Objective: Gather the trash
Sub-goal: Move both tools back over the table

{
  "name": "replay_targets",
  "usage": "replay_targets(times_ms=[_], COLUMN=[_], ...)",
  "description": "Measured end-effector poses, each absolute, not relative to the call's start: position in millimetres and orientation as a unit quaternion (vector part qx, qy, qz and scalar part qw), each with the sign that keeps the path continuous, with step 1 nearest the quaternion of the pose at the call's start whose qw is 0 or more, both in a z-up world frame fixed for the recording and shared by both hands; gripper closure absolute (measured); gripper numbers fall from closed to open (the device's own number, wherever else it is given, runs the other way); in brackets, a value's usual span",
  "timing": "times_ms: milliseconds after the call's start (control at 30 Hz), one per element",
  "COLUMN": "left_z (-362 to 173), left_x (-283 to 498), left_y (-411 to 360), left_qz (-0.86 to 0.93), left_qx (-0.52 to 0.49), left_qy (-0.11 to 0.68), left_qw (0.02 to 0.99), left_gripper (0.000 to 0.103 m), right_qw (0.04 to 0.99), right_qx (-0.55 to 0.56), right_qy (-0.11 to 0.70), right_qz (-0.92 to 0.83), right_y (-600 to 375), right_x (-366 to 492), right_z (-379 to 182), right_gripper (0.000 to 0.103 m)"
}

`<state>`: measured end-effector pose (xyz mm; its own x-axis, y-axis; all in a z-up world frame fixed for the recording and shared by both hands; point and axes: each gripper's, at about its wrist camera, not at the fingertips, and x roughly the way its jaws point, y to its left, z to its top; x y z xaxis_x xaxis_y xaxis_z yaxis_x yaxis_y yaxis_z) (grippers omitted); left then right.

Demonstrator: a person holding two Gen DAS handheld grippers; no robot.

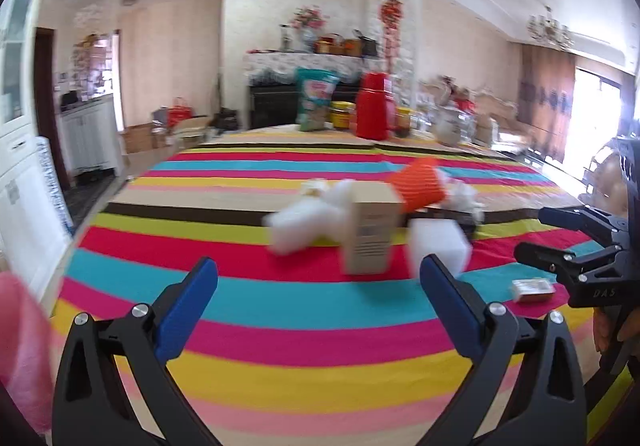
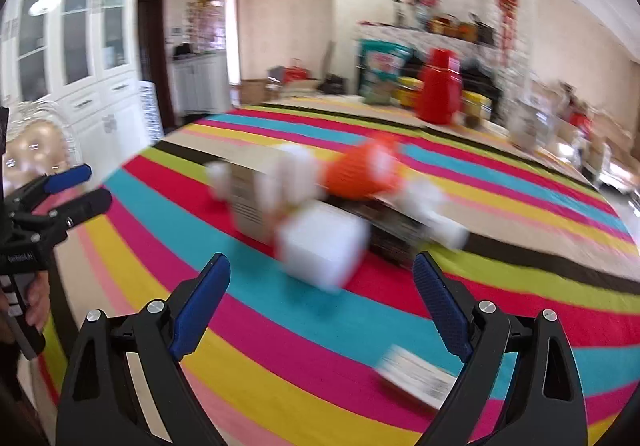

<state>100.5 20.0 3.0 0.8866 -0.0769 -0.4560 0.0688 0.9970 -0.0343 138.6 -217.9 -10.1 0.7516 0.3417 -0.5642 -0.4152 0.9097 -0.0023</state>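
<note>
A pile of trash lies mid-table on the striped cloth: a tan carton (image 1: pixel 370 230), white foam blocks (image 1: pixel 438 244) and crumpled tissues (image 1: pixel 304 222), and an orange paper cup (image 1: pixel 418 186) on its side. In the right wrist view the same pile is blurred: white block (image 2: pixel 320 246), orange cup (image 2: pixel 360 170), carton (image 2: pixel 248 198). A small flat box (image 2: pixel 416 376) lies near my right gripper; it also shows in the left wrist view (image 1: pixel 534 289). My left gripper (image 1: pixel 318 286) is open and empty, short of the pile. My right gripper (image 2: pixel 322 282) is open and empty too.
At the far table edge stand a red thermos (image 1: pixel 374 106), a teal bag (image 1: pixel 318 98) and jars (image 1: pixel 342 114). A pink plastic bag (image 1: pixel 20 346) hangs at the left edge. White cabinets (image 2: pixel 80 46) line the left wall.
</note>
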Motion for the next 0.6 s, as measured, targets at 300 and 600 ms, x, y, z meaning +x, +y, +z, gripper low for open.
replay_targets(times_ms=[300,600], left_z=[-18.6,-39.8], left_x=[160.3,182.7], left_y=[-50.9,-80.4], left_qz=[-0.072,-0.066], left_qx=[-0.004,0.044], left_qy=[0.283,0.317], left_qw=[0.956,0.945], left_gripper=[0.005,0.005], right_qw=[0.923,0.889], right_qx=[-0.056,-0.082], right_qy=[0.354,0.420], right_qz=[0.143,0.163], right_y=[-291.3,-284.9], right_x=[143.0,156.1], right_z=[-47.9,-78.6], right_gripper=[0.016,0.016])
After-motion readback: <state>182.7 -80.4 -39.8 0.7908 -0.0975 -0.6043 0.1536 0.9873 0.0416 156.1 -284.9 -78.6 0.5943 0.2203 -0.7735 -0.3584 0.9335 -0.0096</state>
